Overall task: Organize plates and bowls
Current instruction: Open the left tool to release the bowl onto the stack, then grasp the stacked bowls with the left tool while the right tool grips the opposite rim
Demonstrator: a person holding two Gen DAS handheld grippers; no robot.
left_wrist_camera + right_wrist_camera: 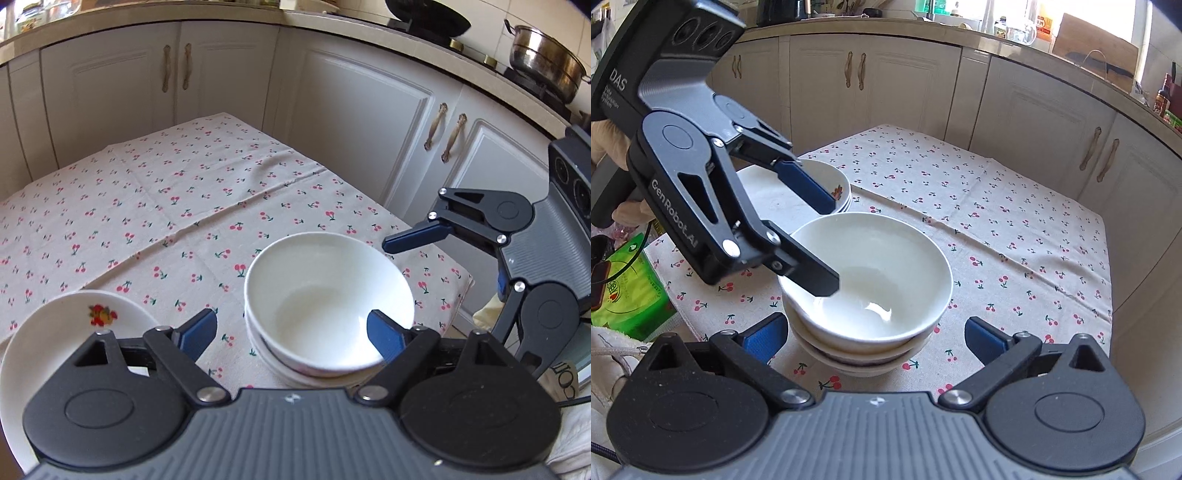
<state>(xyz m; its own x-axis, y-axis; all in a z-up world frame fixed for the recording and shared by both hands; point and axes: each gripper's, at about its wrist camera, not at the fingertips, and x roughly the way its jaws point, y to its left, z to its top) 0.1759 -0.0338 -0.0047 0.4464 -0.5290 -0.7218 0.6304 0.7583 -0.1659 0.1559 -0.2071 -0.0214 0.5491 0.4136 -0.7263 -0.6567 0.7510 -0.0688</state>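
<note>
A stack of white bowls (325, 295) stands on the cherry-print tablecloth (147, 206) near the table's front corner. My left gripper (290, 332) is open and straddles the top bowl's near rim. One of its fingers (820, 277) hangs inside the bowl without pressing. The other finger (809, 184) is outside, over the stacked fruit-print plates (838, 177). My right gripper (875, 338) is wide open with nothing between its pads, just short of the bowl stack (879, 280). In the left wrist view, the top fruit-print plate (66, 332) lies at the lower left.
White kitchen cabinets (351, 122) wrap around the table's far sides. A steel pot (543, 62) sits on the stove at the upper right. A green packet (628, 295) lies off the table's left edge. A gloved hand (605, 144) holds the left gripper.
</note>
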